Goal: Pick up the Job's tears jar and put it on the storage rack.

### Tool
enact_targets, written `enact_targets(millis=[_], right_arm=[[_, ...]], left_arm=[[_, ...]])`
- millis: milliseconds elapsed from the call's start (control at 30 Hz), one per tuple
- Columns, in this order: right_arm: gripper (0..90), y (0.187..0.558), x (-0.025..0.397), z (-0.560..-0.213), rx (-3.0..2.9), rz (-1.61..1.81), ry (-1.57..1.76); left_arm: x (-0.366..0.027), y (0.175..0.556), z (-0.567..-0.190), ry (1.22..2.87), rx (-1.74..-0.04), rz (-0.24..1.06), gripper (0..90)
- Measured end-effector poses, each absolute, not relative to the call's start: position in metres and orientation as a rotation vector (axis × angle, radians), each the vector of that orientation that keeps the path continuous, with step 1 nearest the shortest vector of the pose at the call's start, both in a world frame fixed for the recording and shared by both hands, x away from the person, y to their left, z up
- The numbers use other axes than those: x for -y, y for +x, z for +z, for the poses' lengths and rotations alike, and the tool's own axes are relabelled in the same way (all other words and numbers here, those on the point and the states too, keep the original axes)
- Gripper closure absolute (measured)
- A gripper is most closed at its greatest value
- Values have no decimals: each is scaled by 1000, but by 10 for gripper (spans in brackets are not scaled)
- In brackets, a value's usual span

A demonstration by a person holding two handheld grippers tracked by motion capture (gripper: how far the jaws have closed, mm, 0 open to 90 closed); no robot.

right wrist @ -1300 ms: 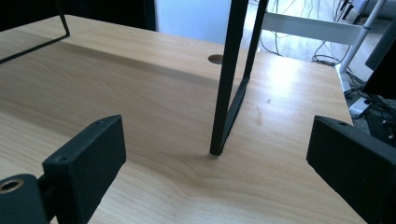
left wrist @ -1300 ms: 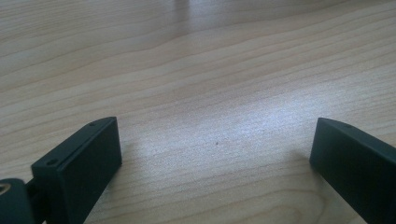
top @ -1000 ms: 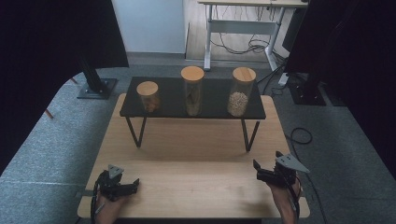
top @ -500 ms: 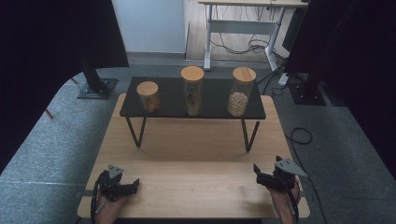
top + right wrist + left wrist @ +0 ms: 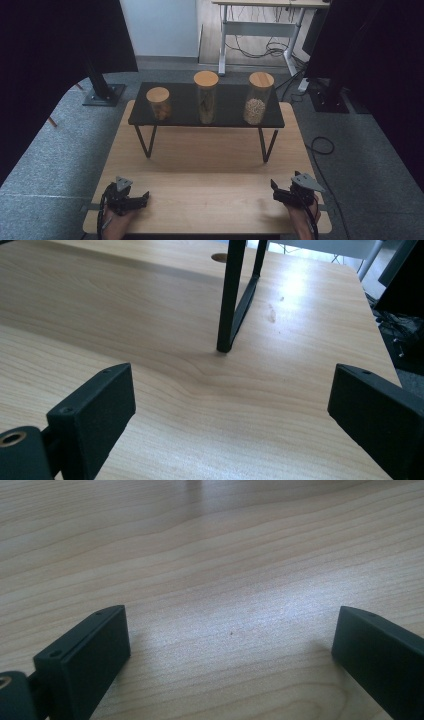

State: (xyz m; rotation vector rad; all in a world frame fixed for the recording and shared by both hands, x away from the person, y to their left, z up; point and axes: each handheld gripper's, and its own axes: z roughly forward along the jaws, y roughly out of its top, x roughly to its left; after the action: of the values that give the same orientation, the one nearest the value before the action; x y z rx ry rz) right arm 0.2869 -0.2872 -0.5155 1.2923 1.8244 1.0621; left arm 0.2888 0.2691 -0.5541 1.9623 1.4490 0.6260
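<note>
Jaws stand spread wide on both tools: the left gripper (image 5: 131, 200) rests low at the near-left edge of the wooden table (image 5: 210, 165), its black blocky pads over bare, pale, fine-grained wood, and the right gripper (image 5: 290, 194) sits at the near-right edge, holding nothing and looking toward the thin black metal leg (image 5: 229, 300) of the shelf (image 5: 185, 107). That dark, flat, raised shelf stands well beyond both grippers at the far half of the table and carries three clear cylindrical jars with round wooden lids: a short jar (image 5: 159, 103) at the left, a tall jar (image 5: 206, 97) in the middle, and a tall jar of pale grains (image 5: 256, 98) at the right. By their look the jars are glass: rigid, smooth, likely slippery and breakable, the filled one probably heaviest. A hold around the mid-body, jaws square to the wall, seems safest; the lids may simply lift off.
</note>
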Motion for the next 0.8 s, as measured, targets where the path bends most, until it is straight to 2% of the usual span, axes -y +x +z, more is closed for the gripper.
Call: enact_targets(millis=[800], right_arm=[[49,284,288,-536,-1845,1026,1339]], left_arm=[[-269,289,-554,1963,-1448,626,19]])
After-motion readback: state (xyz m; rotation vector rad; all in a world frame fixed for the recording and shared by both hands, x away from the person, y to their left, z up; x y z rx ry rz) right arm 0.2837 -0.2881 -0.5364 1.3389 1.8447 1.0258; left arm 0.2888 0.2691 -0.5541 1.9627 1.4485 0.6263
